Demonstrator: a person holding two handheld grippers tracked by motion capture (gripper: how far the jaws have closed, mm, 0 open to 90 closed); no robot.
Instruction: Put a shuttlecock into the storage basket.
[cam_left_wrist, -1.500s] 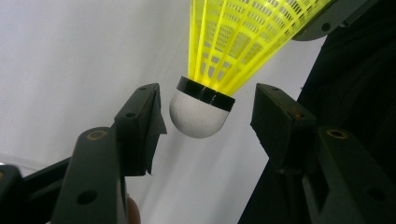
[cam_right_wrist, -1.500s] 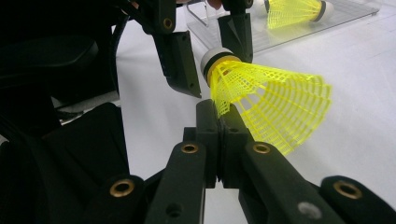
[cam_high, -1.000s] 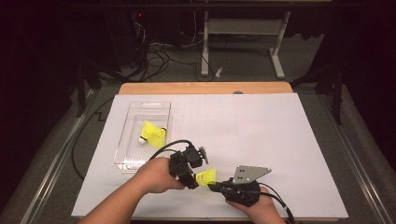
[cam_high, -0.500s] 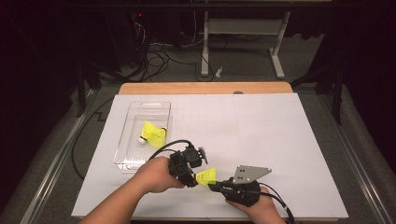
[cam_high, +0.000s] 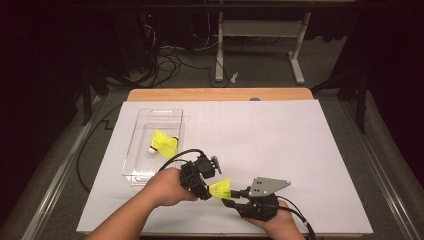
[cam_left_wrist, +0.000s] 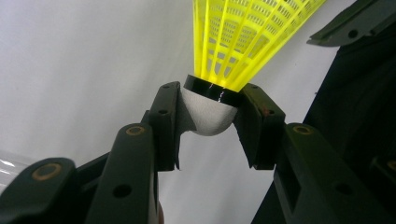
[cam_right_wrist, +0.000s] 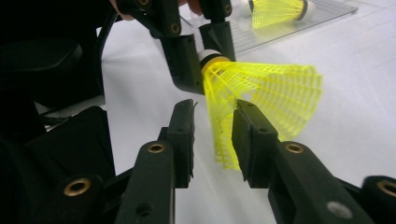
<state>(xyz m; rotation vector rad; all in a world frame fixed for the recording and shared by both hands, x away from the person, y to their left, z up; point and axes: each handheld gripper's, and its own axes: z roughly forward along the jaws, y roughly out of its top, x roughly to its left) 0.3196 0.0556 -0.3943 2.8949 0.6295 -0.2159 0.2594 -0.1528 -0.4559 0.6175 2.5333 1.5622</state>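
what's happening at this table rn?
A person works two handheld grippers over a white table. The left gripper is shut on the white cork of a yellow shuttlecock. The right gripper has just been opening; its fingers straddle the skirt's edge without pressing. It looks like a handover. Another shuttlecock lies in the clear tray.

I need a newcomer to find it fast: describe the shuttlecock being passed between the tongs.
Start at the white table sheet and go to its near edge, where two hands meet. There the left tongs clamp the white cork of a yellow shuttlecock. Unlike its twin lying in the clear tray, this one is held off the table.
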